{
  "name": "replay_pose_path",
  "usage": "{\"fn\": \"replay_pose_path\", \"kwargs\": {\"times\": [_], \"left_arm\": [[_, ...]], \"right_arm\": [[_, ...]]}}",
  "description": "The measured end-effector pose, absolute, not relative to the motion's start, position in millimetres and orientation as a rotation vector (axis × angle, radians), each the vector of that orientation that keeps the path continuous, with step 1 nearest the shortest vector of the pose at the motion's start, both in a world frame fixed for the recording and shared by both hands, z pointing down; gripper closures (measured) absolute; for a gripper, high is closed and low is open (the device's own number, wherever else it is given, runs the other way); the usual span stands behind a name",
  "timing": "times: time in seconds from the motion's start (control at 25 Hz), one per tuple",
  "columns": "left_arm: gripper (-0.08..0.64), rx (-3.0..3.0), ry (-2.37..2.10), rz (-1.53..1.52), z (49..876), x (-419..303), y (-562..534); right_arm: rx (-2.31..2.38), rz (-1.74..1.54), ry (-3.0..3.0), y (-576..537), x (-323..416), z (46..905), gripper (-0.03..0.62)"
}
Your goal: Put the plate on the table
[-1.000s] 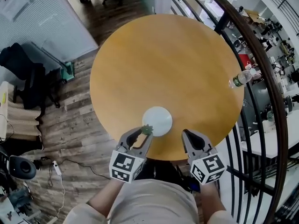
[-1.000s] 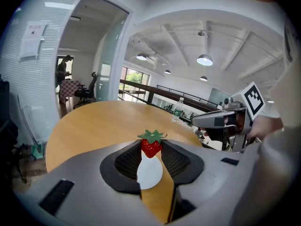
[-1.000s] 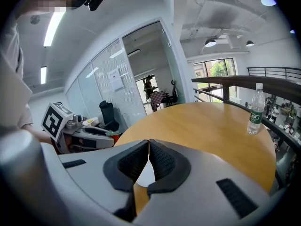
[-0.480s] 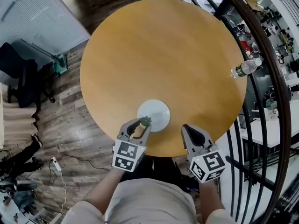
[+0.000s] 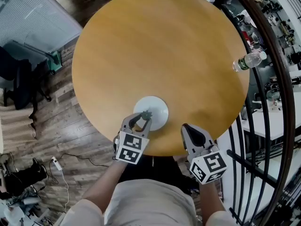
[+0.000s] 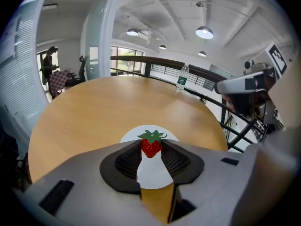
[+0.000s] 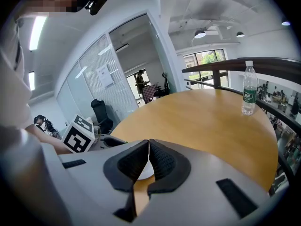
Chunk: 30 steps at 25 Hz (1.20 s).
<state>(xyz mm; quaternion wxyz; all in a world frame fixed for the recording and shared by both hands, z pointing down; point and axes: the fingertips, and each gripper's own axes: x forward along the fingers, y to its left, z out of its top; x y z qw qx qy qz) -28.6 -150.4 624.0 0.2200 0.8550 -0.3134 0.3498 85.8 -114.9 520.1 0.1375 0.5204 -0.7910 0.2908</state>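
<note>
Left claw with strawberry farther in over plate.

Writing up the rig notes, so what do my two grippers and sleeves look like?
The left gripper and the right gripper have grey plastic shells and black textured pads; each carries a white cube with black square markers. The sleeves are pale beige.

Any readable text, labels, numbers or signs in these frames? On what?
None legible.
Green label on bottle: too small to read.
Print on sheet on the glass wall: blurred.
Marks on cubes: black-and-white patterns only, no letters.
</note>
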Motion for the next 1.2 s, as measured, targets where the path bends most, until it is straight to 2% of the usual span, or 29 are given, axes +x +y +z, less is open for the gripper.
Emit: {"fn": "replay_pose_path", "kwargs": {"times": [0.44,1.2], "left_arm": [[0.414,2.364,-0.798,1.161,658.1,-15.9,-153.2],[0.414,2.333,-0.714,1.308,682.7,-6.0,-148.4]], "right_arm": [[1.53,0.887,-2.251,-112.2,98.2,534.1,0.566],[1.541,0.926,-2.231,-113.2,110.2,543.9,0.566]]}}
